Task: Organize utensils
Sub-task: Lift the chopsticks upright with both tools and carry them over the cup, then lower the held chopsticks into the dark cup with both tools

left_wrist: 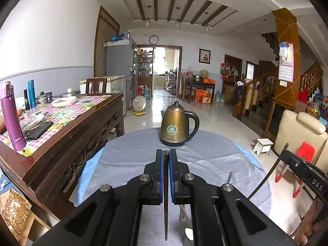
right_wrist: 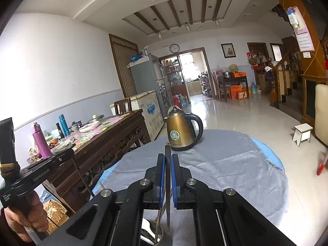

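The round table at 6 o'clock wears a matt, slightly fuzzy grey cloth (left_wrist: 205, 155). At 12 o'clock on it stands a brushed bronze metal kettle (left_wrist: 174, 126) with a glossy black plastic handle. At 9 o'clock a carved dark wooden table (left_wrist: 86, 135) looks polished, and the pale floor tiles (left_wrist: 217, 114) are glossy.

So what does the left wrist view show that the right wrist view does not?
Only the left view shows the right hand-held gripper at its edge and a phone on the wooden table. Only the right view shows the left hand-held gripper and a metal cup below. Both show the kettle, the grey cloth, and a chopstick clamped between shut jaws.
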The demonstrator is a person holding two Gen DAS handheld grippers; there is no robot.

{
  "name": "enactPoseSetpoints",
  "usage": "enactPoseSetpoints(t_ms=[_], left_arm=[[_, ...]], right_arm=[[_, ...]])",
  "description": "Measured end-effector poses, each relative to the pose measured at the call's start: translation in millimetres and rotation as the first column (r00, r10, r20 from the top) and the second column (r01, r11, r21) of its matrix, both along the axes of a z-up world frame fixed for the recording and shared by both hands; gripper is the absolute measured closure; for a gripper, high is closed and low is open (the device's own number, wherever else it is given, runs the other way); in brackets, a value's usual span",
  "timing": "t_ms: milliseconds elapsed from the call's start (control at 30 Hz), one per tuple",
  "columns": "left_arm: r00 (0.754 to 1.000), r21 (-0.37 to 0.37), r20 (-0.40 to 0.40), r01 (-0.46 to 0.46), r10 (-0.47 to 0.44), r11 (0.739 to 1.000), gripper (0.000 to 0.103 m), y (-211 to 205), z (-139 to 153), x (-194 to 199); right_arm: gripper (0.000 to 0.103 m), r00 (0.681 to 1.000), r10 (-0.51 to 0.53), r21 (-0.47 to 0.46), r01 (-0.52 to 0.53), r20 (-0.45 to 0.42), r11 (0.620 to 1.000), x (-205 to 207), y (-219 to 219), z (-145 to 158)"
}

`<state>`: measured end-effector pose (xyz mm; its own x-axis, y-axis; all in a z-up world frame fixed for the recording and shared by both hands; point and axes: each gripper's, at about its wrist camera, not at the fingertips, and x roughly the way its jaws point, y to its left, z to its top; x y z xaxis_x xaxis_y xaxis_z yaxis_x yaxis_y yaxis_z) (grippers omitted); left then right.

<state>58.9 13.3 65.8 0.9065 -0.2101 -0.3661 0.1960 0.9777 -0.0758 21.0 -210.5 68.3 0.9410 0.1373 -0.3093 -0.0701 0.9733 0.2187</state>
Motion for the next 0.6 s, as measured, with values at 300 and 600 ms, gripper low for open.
enactPoseSetpoints(t_ms=[300,600], left_arm=[[0.998,-0.049,0.023,0.054,-0.053,0.997,0.098,2,17,-19],[0.995,-0.080,0.056,0.085,-0.081,0.993,0.098,5,37,-30]], right_arm=[[0.096,0.999,0.013,-0.033,-0.011,0.048,0.999,-14,11,18],[0.096,0.993,0.042,-0.094,-0.032,0.109,0.995,-25,32,36]])
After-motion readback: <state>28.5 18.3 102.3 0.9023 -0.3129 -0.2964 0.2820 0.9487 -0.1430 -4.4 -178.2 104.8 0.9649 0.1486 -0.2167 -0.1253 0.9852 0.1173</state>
